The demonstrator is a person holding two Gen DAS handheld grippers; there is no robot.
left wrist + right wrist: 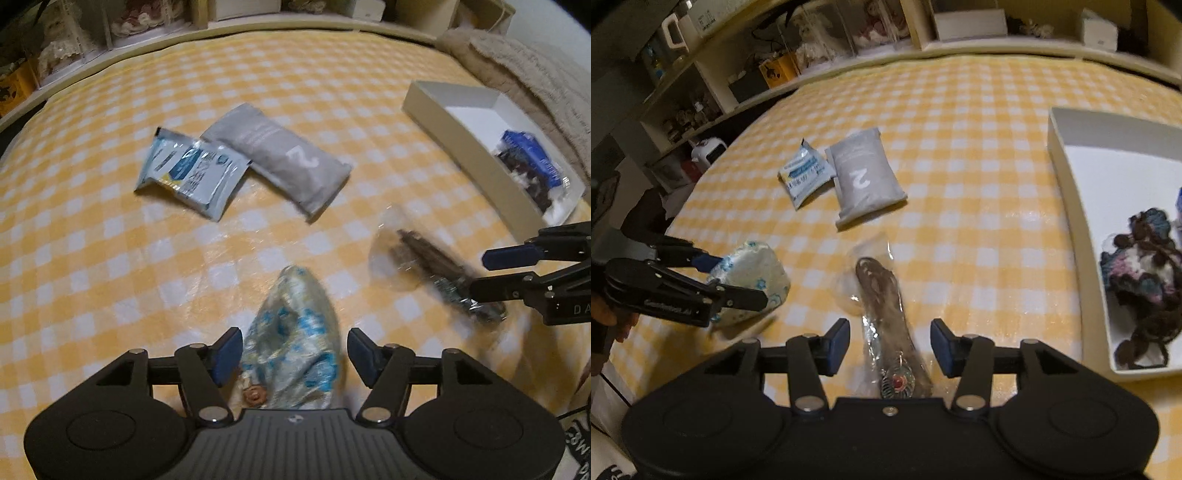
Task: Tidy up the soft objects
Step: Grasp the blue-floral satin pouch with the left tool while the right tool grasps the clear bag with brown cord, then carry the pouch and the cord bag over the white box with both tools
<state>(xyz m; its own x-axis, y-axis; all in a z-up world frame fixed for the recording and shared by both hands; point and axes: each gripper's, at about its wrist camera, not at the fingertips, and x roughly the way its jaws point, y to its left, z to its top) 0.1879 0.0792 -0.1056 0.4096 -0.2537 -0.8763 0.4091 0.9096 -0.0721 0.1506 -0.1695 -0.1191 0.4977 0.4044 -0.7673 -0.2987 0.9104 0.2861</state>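
A floral blue-and-white soft packet [295, 332] lies on the yellow checked cloth between the fingers of my left gripper [293, 354]. The left pad is at its edge, and the right pad stands a little off it, so the jaws are open around it. From the right wrist view the left gripper [733, 277] straddles the same packet [753, 269]. My right gripper [890, 343] is open, with gaps on both sides of a brown item in clear wrap [882, 310] that lies between its fingers. In the left wrist view, the right gripper [487, 271] is at that item [424, 258].
A grey pouch marked 2 [280, 155] and a blue-white sachet [188, 170] lie side by side at mid table. A white box [1067, 192] at the right holds a crocheted yarn piece [1145, 266] and a blue pack [532, 155]. A beige blanket [517, 59] lies behind it, and shelves line the back.
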